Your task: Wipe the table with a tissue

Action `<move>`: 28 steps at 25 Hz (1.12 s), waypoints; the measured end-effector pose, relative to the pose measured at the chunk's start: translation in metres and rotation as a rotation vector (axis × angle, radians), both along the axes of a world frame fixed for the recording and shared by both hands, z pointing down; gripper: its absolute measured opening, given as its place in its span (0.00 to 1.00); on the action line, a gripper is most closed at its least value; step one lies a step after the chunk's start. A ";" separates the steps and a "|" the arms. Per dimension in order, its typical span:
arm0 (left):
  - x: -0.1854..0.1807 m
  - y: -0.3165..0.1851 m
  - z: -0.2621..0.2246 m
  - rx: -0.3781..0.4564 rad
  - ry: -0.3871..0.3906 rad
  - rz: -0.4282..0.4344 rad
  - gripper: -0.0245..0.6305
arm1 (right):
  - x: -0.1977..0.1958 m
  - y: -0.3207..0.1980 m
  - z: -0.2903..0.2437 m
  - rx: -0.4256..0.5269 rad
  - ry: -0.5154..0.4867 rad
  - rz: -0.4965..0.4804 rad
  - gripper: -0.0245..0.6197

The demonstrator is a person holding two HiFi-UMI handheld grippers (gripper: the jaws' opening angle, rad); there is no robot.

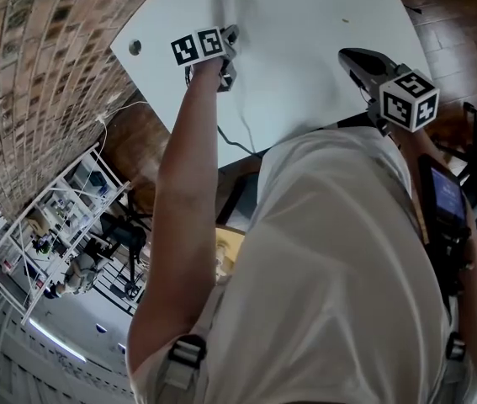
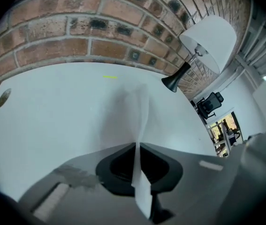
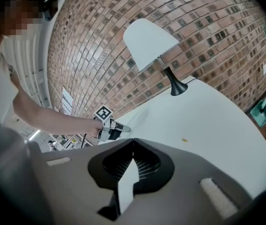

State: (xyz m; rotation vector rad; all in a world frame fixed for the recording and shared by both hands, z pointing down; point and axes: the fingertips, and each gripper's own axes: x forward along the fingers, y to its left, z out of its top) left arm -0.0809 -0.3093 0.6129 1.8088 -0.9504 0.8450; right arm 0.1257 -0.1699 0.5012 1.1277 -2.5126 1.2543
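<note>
The white tissue (image 2: pixel 141 110) is pinched between the shut jaws of my left gripper (image 2: pixel 136 146) and trails forward onto the white table (image 2: pixel 53 121). In the head view the left gripper (image 1: pixel 230 34) reaches over the table's far left part, and the tissue (image 1: pixel 225 2) shows as a blurred white streak ahead of it. My right gripper (image 1: pixel 349 55) hovers over the table's near right edge. In the right gripper view its jaws (image 3: pixel 133 143) meet at the tips with nothing between them, and the left gripper (image 3: pixel 122 128) lies ahead on the left.
A lamp with a white shade (image 2: pixel 209 40) and black base (image 3: pixel 178 87) stands at the table's far side by the brick wall (image 2: pixel 76 27). A round hole (image 2: pixel 3 97), a yellow mark (image 2: pixel 109 77) and a small crumb (image 3: pixel 184 139) mark the tabletop. A cable (image 1: pixel 236 133) hangs off the near edge.
</note>
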 end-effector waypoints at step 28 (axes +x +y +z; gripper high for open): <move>0.013 0.012 -0.002 0.010 0.004 -0.109 0.05 | 0.074 0.006 -0.008 0.031 -0.011 0.029 0.05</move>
